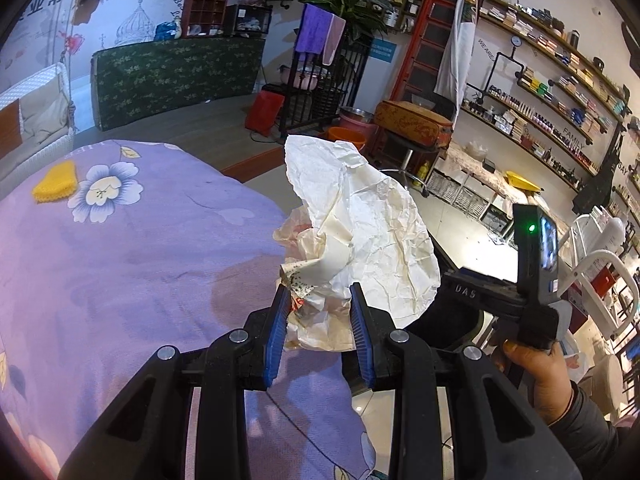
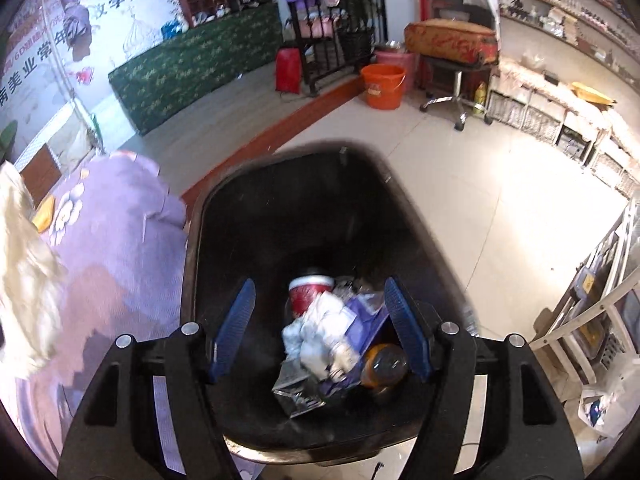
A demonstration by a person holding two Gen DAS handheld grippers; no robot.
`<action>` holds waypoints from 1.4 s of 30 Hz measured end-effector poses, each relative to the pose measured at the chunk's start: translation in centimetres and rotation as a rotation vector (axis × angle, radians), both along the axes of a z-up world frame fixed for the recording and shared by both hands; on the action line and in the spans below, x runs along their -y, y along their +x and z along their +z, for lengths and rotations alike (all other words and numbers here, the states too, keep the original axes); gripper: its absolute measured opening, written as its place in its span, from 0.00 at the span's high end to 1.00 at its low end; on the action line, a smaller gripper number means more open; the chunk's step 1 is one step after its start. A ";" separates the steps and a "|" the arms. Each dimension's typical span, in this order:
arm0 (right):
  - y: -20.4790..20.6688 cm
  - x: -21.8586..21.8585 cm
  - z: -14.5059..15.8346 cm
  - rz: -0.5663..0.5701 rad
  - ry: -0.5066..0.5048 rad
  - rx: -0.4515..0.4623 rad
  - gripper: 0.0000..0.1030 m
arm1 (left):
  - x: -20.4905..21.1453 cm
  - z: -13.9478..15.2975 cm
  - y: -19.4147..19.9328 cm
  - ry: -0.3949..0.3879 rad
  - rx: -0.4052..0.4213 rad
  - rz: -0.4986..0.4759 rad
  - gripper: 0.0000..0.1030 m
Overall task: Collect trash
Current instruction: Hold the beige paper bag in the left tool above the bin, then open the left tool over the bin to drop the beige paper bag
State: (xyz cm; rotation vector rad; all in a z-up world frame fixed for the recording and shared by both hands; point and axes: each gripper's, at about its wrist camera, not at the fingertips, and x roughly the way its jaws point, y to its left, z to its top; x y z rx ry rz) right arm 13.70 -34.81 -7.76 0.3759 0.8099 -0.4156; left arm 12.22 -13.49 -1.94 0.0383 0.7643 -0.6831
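My left gripper (image 1: pixel 320 294) is shut on a large crumpled white paper wrapper (image 1: pixel 360 220) and holds it in the air past the right edge of the purple flowered bedspread (image 1: pixel 120 248). My right gripper (image 2: pixel 320 300) is open and empty, right above the mouth of a black trash bin (image 2: pixel 256 224). In the bin lie a red cup (image 2: pixel 306 294), crumpled white paper (image 2: pixel 320 332), a purple wrapper and an orange bottle (image 2: pixel 386 364). The held paper shows blurred at the left edge of the right wrist view (image 2: pixel 24 264). The right gripper's body, in a hand, shows in the left wrist view (image 1: pixel 532 276).
A yellow cloth (image 1: pixel 54 182) lies on the bedspread. The bin stands on the tiled floor against the bed. Farther off are an orange bucket (image 2: pixel 382 86), a rolling stool (image 2: pixel 456 80), a red bag (image 2: pixel 288 70), a green-covered counter (image 2: pixel 192 68) and shelves along the right wall.
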 end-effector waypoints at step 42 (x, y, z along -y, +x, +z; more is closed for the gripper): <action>-6.0 7.9 2.4 -0.266 0.000 0.077 0.22 | 12.5 -2.0 -0.5 0.143 0.053 -0.292 0.15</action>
